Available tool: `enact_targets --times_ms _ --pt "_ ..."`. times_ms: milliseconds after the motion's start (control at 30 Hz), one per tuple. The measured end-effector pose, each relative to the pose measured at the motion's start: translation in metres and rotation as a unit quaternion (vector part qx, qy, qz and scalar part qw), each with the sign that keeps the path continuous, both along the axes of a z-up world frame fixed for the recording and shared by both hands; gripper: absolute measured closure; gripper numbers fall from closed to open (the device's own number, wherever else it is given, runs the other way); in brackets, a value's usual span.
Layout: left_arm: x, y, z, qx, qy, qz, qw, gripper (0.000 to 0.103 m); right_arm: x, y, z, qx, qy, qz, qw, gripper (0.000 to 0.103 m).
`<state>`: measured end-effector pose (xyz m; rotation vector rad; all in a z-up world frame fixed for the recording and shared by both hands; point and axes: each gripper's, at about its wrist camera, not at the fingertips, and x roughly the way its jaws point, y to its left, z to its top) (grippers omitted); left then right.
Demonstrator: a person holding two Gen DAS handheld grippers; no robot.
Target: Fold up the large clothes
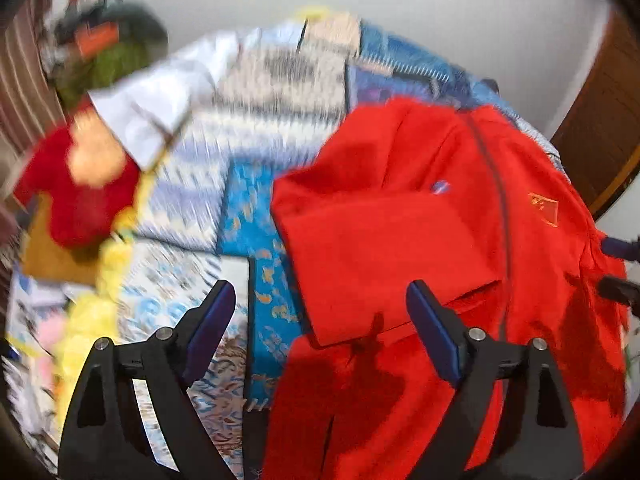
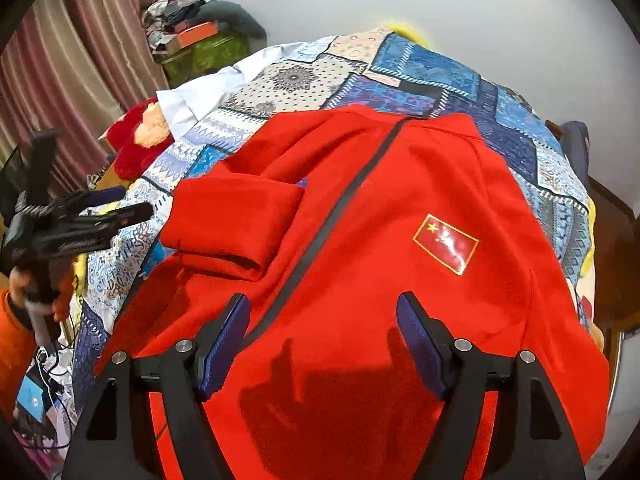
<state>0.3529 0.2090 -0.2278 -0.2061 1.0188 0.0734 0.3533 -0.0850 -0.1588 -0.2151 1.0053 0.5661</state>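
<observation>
A red zip-front jacket [image 2: 380, 216] is spread front-up on a patchwork bedspread [image 2: 304, 80], collar toward the far wall, hem toward the cameras. Its long axis follows the dark zipper [image 2: 320, 236], running away from the right gripper [image 2: 323, 340]. One sleeve [image 2: 232, 228] is seen already folded across the chest on the left side; a flag patch [image 2: 445, 243] marks the opposite chest panel, where no folded sleeve is visible.

The right gripper is held above the lower front with jaws spread and nothing between them. The left gripper [image 1: 320, 328] is likewise spread and empty, positioned off the jacket's left edge near the folded sleeve's cuff; its view is motion-blurred. In the right wrist view it appears raised at the left, apart from the cloth.

The unfolded side lies to the right, so the right gripper is judged nearer for the next fold; the sleeve there is not seen.

A green box [image 2: 200, 56] piled with clutter is noted in the far corner; its contents cannot be made out. A red plush toy [image 2: 132, 140] lies beside the bedspread.
</observation>
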Motion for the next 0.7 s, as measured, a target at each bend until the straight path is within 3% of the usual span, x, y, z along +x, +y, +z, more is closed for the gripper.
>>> enact_targets --times_ms 133,200,267,367,500,700 --pt "0.015 0.011 -0.037 -0.098 0.043 0.019 0.9941 0.034 0.004 -0.001 -0.010 -0.003 0.012 -0.003 1.000 0.029" --pt "0.022 0.010 -0.053 -0.131 0.057 0.027 0.9894 0.051 0.006 -0.004 -0.015 -0.008 0.015 -0.006 1.000 0.029" --pt "0.028 0.008 -0.060 -0.149 0.067 0.033 0.9860 0.077 0.006 -0.009 -0.019 -0.013 0.014 -0.009 1.000 0.029" --pt "0.030 0.000 -0.046 -0.110 0.050 0.040 0.9919 0.088 0.008 -0.019 -0.022 -0.013 0.012 -0.014 1.000 0.029" --pt "0.031 -0.025 0.009 -0.026 -0.008 0.019 0.9995 0.094 0.011 -0.037 -0.022 0.004 0.015 -0.030 0.999 0.029" --pt "0.041 -0.105 0.104 0.018 -0.104 -0.061 0.9925 0.094 0.014 -0.069 -0.016 0.047 0.023 -0.057 0.997 0.029"
